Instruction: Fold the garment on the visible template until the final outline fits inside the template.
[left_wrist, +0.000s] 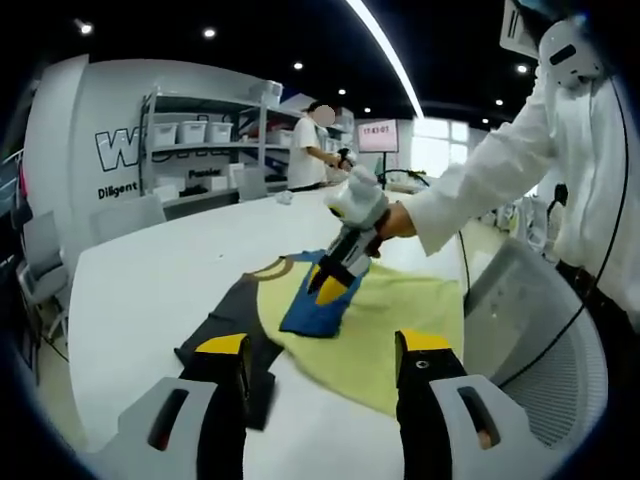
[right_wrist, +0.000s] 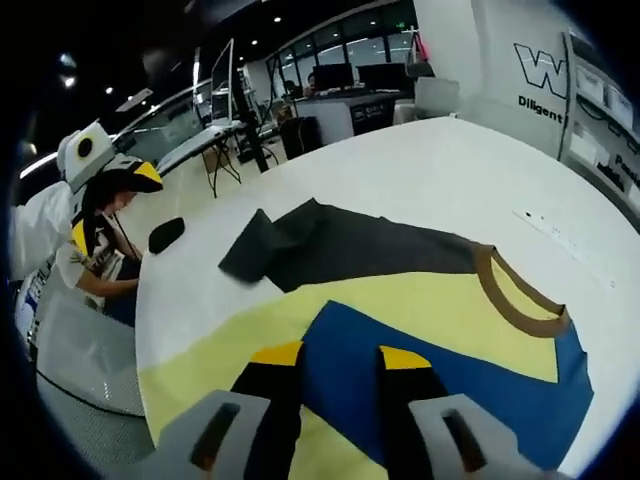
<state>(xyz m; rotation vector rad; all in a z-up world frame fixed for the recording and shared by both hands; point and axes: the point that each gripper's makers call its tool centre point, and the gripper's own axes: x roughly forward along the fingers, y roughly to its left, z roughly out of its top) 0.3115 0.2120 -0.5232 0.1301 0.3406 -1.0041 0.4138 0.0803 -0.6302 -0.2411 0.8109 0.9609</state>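
Observation:
A colour-block T-shirt lies spread on the white table (left_wrist: 150, 270). It has a dark grey part (right_wrist: 350, 245), a yellow middle (right_wrist: 400, 295), a blue part (right_wrist: 480, 390) and a brown collar (right_wrist: 505, 295). My right gripper (right_wrist: 340, 360) is shut on the blue cloth, which runs between its jaws. From the left gripper view, the right gripper (left_wrist: 325, 285) holds a blue fold (left_wrist: 312, 312) raised over the yellow cloth (left_wrist: 400, 300). My left gripper (left_wrist: 325, 355) hangs open above the shirt's near edge with nothing in it. The left gripper (right_wrist: 105, 205) also appears at the table's far side.
A mesh chair (left_wrist: 540, 330) stands against the table's right edge, beside the person's white sleeve (left_wrist: 480, 185). A small black oval object (right_wrist: 166, 234) lies near the table edge. Shelves with bins (left_wrist: 200, 140) stand behind the table. Bare tabletop (right_wrist: 480, 170) stretches beyond the collar.

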